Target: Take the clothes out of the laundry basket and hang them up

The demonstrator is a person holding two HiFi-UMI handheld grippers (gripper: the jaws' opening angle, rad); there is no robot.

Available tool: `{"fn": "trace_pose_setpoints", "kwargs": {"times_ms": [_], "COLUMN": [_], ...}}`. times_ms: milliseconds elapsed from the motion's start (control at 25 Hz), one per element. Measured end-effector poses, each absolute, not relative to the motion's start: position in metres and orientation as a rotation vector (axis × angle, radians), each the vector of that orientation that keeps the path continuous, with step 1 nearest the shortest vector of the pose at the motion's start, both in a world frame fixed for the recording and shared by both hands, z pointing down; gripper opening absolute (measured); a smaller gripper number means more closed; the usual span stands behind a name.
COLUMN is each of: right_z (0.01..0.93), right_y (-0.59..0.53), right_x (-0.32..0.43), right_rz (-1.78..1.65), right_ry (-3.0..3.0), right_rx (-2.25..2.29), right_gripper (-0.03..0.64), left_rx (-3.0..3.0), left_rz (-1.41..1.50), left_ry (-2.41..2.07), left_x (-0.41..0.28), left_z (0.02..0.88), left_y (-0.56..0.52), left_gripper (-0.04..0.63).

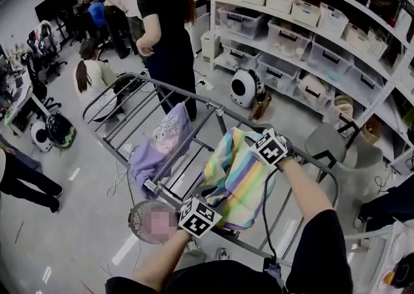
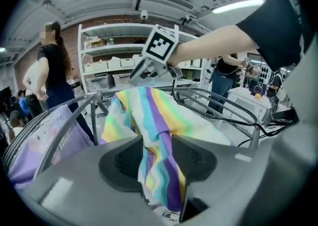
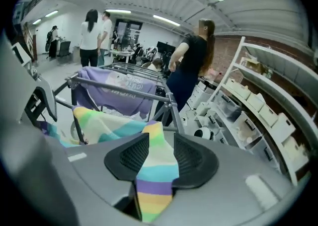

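Observation:
A pastel rainbow-striped garment (image 1: pixel 236 176) lies draped over the bars of a grey metal drying rack (image 1: pixel 162 86), towards its near right end. My left gripper (image 1: pixel 212 207) is at the garment's near lower edge. In the left gripper view the striped cloth (image 2: pixel 149 115) hangs loosely between the parted jaws of my left gripper (image 2: pixel 156 158). My right gripper (image 1: pixel 251 147) is at the garment's far upper edge. In the right gripper view my right gripper (image 3: pixel 160 158) is shut on a fold of the striped cloth (image 3: pixel 154 170). A lilac printed garment (image 1: pixel 162 144) hangs on the rack to the left.
A person in black (image 1: pixel 165 28) stands just beyond the rack's far end, and another person (image 1: pixel 90 76) crouches to the left. White shelves with bins (image 1: pixel 310 34) run along the right. A round fan (image 1: pixel 152 221) sits under the rack, and a grey chair (image 1: pixel 336 144) stands to the right.

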State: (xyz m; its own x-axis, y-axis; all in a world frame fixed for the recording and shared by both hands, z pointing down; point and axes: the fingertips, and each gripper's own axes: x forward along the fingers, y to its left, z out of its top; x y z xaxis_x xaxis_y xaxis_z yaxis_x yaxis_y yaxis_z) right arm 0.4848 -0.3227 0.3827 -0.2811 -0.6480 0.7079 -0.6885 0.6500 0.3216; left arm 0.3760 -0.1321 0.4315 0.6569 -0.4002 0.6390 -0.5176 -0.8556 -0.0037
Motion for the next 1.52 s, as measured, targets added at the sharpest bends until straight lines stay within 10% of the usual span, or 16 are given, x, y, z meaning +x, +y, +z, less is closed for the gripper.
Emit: {"fn": "trace_pose_setpoints", "kwargs": {"times_ms": [400, 560, 1520], "right_z": [0.435, 0.441, 0.404], "right_y": [-0.352, -0.352, -0.334], "right_x": [0.476, 0.487, 0.57], "right_rz": [0.127, 0.161, 0.64], "right_ry": [-1.832, -1.816, -1.895], "right_rx": [0.894, 0.915, 1.301], "right_gripper": [0.14, 0.021, 0.018], "left_rx": [2.632, 2.626, 2.702], "left_rz": [1.039, 1.095, 1.144], "left_ry": [-0.546, -0.509, -0.643], "left_x": [0.398, 0.402, 0.393], "left_z": [0.448, 0.454, 0.439], "left_y": [-0.123, -0.12, -0.115], "left_gripper": [0.149, 0.126, 0.018]}}
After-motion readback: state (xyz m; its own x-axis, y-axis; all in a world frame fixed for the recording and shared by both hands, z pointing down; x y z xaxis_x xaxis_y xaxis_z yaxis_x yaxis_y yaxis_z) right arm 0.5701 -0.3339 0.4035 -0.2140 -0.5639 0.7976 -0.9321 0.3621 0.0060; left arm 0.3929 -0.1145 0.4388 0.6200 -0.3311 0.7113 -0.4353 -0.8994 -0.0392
